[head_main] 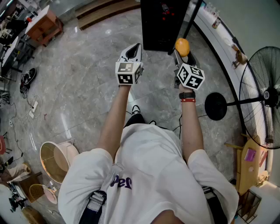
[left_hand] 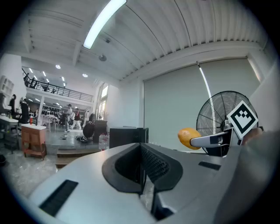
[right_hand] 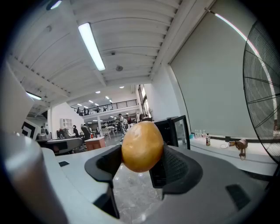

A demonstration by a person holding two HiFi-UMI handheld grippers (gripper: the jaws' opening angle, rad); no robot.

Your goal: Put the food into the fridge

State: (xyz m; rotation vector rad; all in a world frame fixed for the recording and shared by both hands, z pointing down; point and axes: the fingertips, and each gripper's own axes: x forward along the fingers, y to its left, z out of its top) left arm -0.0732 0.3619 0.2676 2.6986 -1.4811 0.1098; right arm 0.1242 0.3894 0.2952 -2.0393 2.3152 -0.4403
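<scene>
A yellow-orange round fruit (head_main: 182,46) sits between the jaws of my right gripper (head_main: 183,51), which is shut on it; the right gripper view shows the fruit (right_hand: 142,146) pressed between both pads. The same fruit (left_hand: 189,137) shows at the right of the left gripper view. My left gripper (head_main: 132,51) is held up beside it, shut with nothing in it (left_hand: 143,183). A small black fridge (head_main: 164,24) with its glass door swung open stands just ahead of both grippers, and appears as the fridge (right_hand: 173,131) behind the fruit.
A black pedestal fan (head_main: 262,103) stands at the right on a round base (head_main: 216,106). A white curved counter (head_main: 223,30) with small items runs along the right wall. A wooden step platform (head_main: 105,11) lies beyond. A round woven basket (head_main: 54,159) and cables lie on the floor at left.
</scene>
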